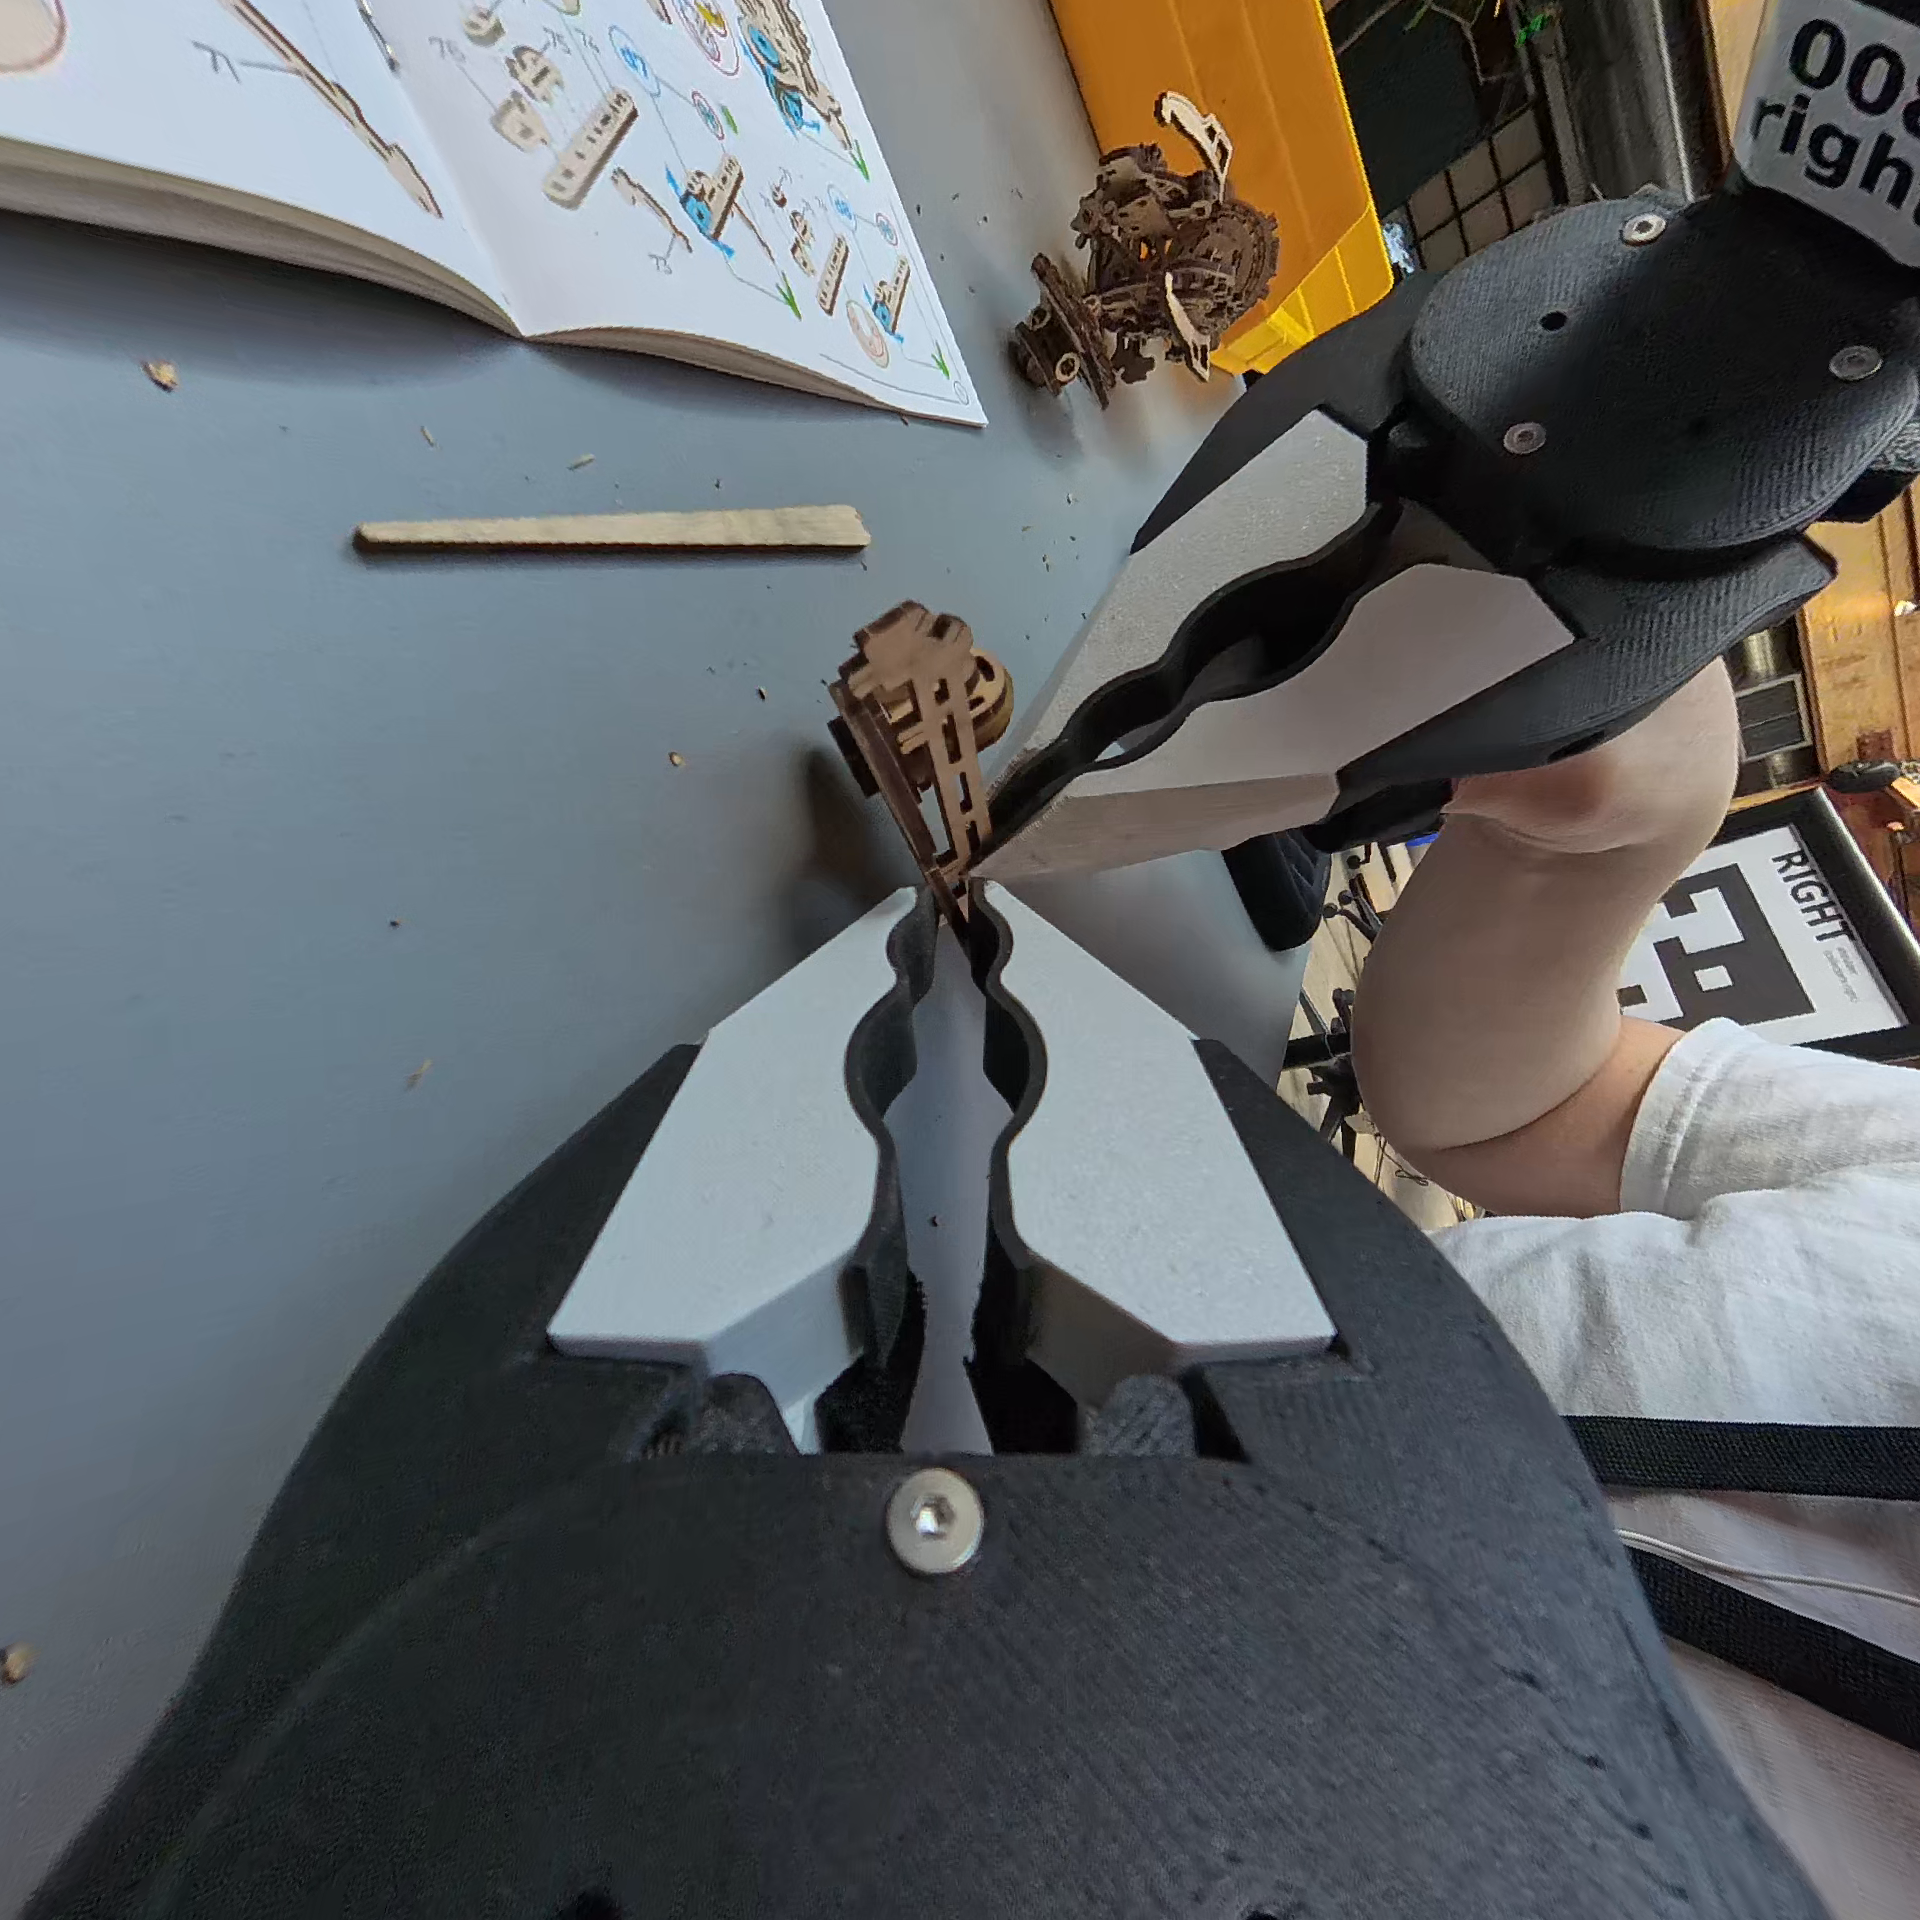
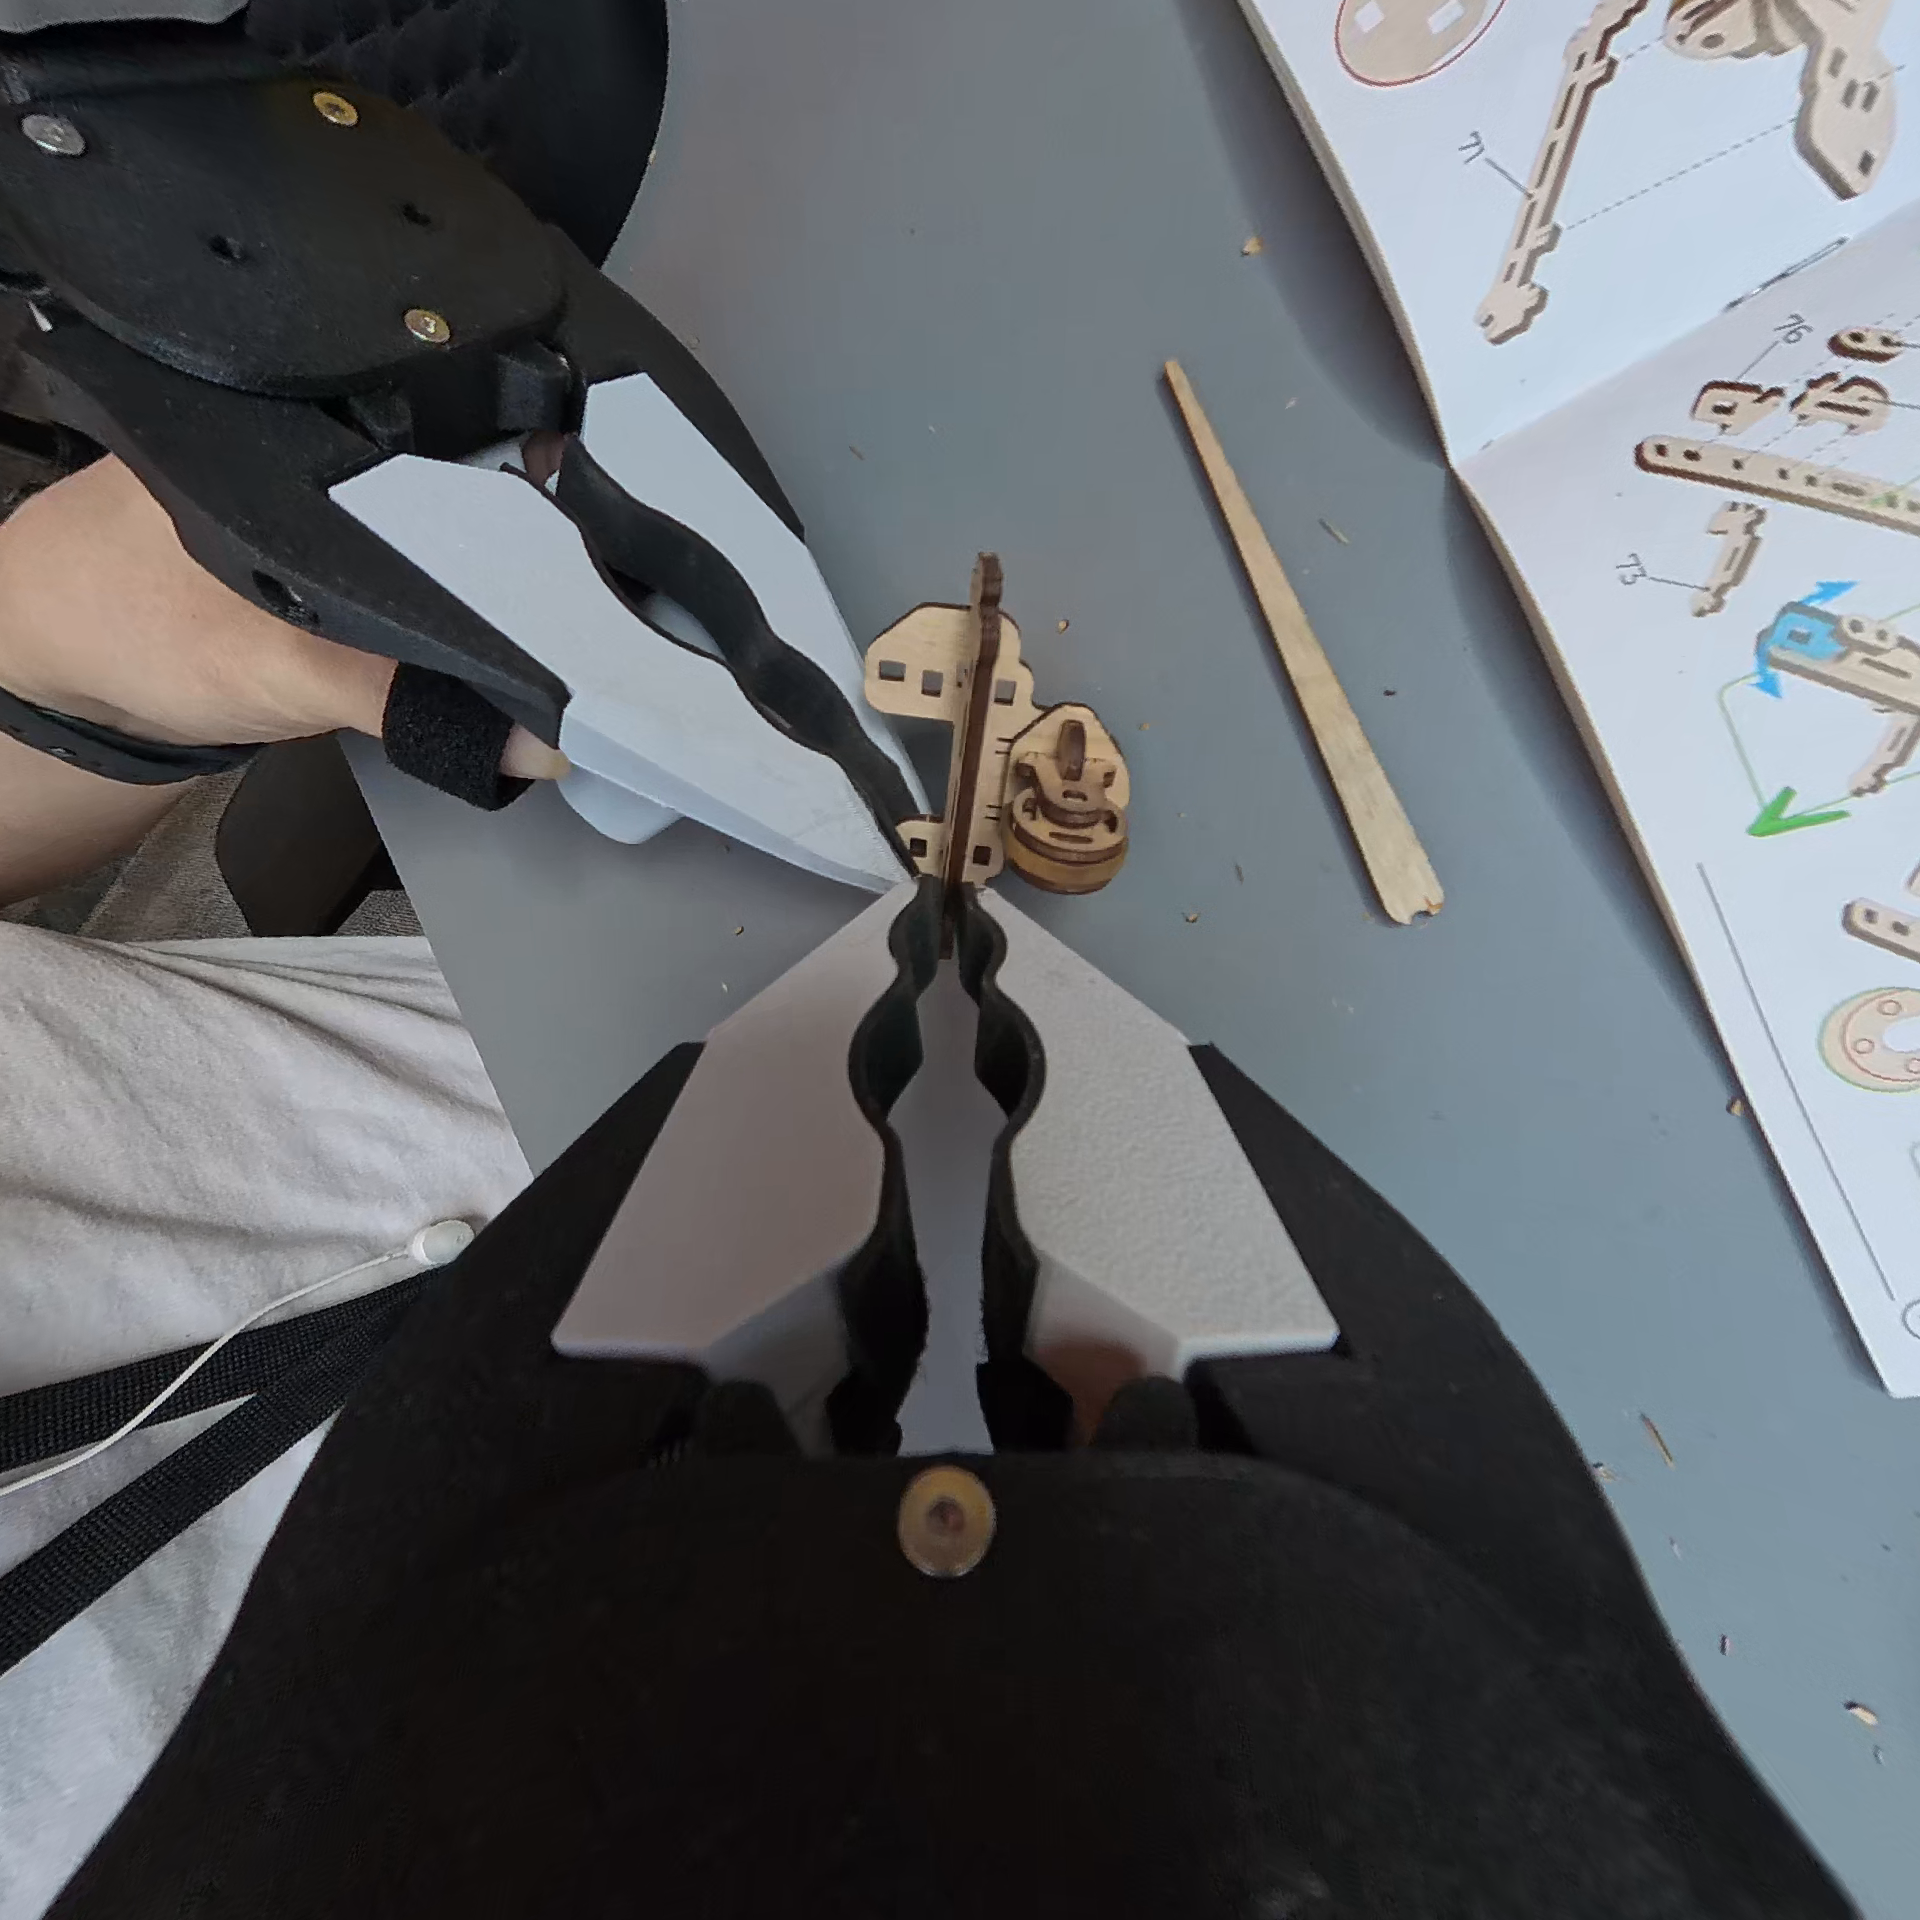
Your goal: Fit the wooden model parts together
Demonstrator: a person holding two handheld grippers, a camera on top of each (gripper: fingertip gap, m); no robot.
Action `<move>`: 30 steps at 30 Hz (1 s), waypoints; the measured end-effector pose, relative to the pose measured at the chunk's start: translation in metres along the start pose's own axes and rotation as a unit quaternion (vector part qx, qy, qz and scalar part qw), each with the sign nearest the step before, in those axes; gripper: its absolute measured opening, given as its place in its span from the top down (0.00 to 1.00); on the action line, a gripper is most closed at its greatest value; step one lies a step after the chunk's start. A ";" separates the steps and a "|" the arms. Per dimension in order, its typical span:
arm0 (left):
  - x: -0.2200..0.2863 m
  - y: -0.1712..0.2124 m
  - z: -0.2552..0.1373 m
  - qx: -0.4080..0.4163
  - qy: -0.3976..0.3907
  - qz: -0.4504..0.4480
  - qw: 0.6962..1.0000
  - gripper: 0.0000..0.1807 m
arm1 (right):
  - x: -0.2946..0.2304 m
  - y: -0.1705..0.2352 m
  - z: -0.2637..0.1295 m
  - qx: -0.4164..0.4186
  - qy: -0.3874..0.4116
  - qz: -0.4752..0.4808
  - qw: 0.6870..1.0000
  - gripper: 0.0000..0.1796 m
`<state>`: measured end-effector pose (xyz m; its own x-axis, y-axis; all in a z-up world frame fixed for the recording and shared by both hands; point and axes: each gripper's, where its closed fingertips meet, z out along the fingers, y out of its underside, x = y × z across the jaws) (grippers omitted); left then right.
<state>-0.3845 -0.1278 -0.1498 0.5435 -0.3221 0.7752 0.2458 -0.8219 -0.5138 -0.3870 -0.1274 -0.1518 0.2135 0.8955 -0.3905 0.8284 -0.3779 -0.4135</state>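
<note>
Left wrist view: the left gripper [image 1: 956, 914] is clenched on the lower edge of a slotted wooden plate [image 1: 920, 717], held above the grey surface [image 1: 364, 935]. The right gripper [image 1: 987, 831] meets the same sub-assembly from the side, tips touching it. A flat wooden stick [image 1: 613, 528] lies apart, near an open instruction booklet [image 1: 520, 156]; a larger assembled wooden model [image 1: 1143, 270] stands beyond, by a yellow bin [image 1: 1226, 125]. Right wrist view: the right gripper [image 2: 948, 914] pinches an edge-on plate [image 2: 971, 727] crossing the pale plate [image 2: 925, 675], beside a small wheel piece [image 2: 1070, 821]; the left gripper [image 2: 904, 862] is closed on that pale plate's near corner.
</note>
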 end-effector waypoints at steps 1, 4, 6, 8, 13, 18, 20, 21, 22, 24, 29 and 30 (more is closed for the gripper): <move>0.000 -0.001 -0.002 0.006 0.004 -0.002 1.000 0.98 | -0.001 -0.002 -0.001 0.004 -0.001 -0.005 1.000 0.99; 0.005 -0.009 -0.007 0.031 0.037 -0.017 0.999 0.99 | -0.005 -0.012 -0.006 0.024 -0.023 0.000 0.999 0.99; 0.008 -0.012 -0.011 0.045 0.057 -0.026 0.997 0.99 | -0.007 -0.017 -0.009 0.032 -0.039 0.004 0.999 0.98; 0.008 -0.013 -0.012 0.049 0.057 -0.025 0.997 0.99 | -0.008 -0.018 -0.009 0.034 -0.045 0.005 0.998 0.98; 0.008 -0.010 -0.009 0.039 0.049 -0.016 0.998 0.99 | -0.009 -0.013 -0.008 0.033 -0.047 -0.010 0.998 0.98; 0.008 -0.010 -0.008 0.038 0.050 -0.018 0.998 1.00 | -0.009 -0.011 -0.011 0.053 -0.070 0.000 0.996 0.98; 0.009 -0.011 -0.009 0.042 0.055 -0.019 0.997 1.00 | -0.010 -0.012 -0.012 0.063 -0.077 0.009 0.995 0.98; 0.009 -0.012 -0.010 0.044 0.056 -0.020 0.997 1.00 | -0.010 -0.013 -0.012 0.068 -0.080 0.013 0.994 0.98; 0.009 -0.012 -0.010 0.044 0.057 -0.020 0.997 1.00 | -0.010 -0.013 -0.012 0.071 -0.081 0.015 0.994 0.98; 0.009 -0.011 -0.009 0.042 0.058 -0.024 0.997 1.00 | -0.009 -0.013 -0.013 0.076 -0.081 0.019 0.994 0.99; 0.006 -0.011 -0.008 0.039 0.058 -0.039 0.997 1.00 | -0.006 -0.016 -0.015 0.086 -0.062 0.015 0.994 0.99; 0.006 -0.011 -0.008 0.038 0.056 -0.038 0.997 1.00 | -0.005 -0.015 -0.015 0.085 -0.056 0.012 0.995 0.99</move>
<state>-0.3906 -0.1242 -0.1367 0.4297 -0.3133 0.8469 0.3450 -0.8098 -0.4746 -0.3930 -0.1227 -0.1313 0.1649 0.8579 -0.4867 0.7228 -0.4408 -0.5323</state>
